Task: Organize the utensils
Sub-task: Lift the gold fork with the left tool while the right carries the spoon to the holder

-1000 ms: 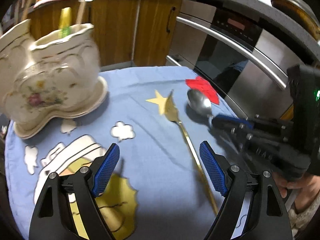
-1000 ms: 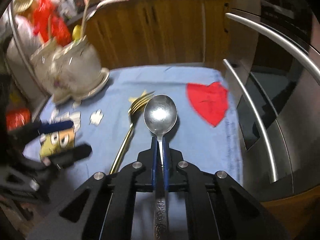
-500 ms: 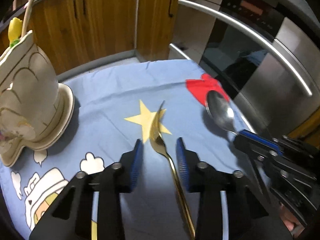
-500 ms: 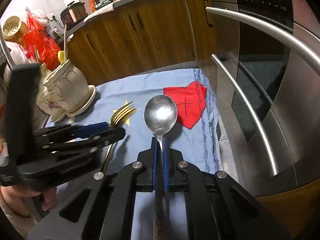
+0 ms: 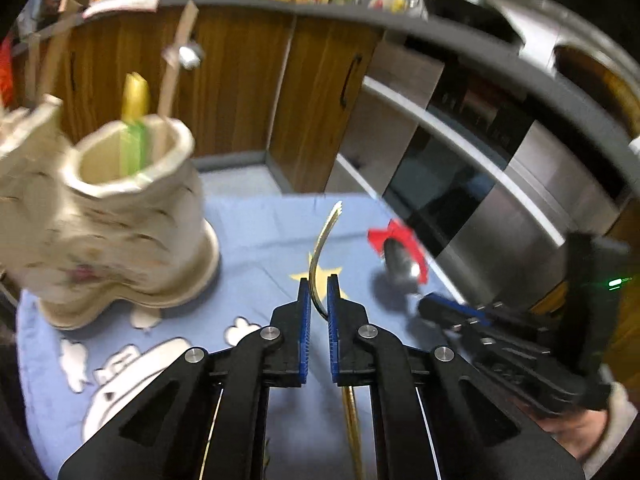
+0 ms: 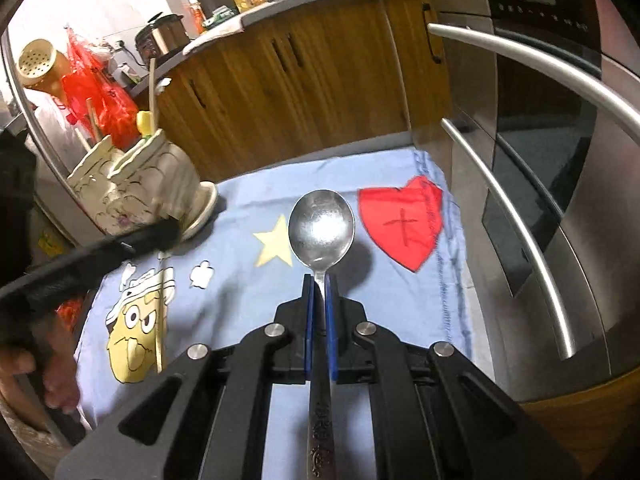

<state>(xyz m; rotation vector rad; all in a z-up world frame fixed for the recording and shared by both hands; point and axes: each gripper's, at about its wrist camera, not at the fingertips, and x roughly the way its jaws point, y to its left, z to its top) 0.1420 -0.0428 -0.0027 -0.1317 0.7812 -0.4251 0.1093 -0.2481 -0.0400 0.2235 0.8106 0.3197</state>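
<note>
My left gripper [image 5: 318,284] is shut on a gold fork [image 5: 326,236], lifted off the blue cloth with its tines pointing up and away. My right gripper [image 6: 317,280] is shut on a silver spoon [image 6: 322,228], bowl forward above the cloth. The right gripper [image 5: 436,306] with the spoon [image 5: 400,266] also shows at the right of the left wrist view. A cream ceramic utensil holder [image 5: 120,216] stands at the left and holds a yellow-green utensil and wooden sticks; it also shows in the right wrist view [image 6: 140,184].
The blue cartoon cloth [image 6: 240,296] covers the small table. A steel oven with bar handles [image 6: 528,216] stands close on the right. Wooden cabinets [image 6: 300,80] lie behind. A thin chopstick [image 6: 161,320] lies on the cloth at the left.
My left gripper closed on the gold fork and lifted it off the cloth. My right gripper stays shut on the spoon and has risen a little.
</note>
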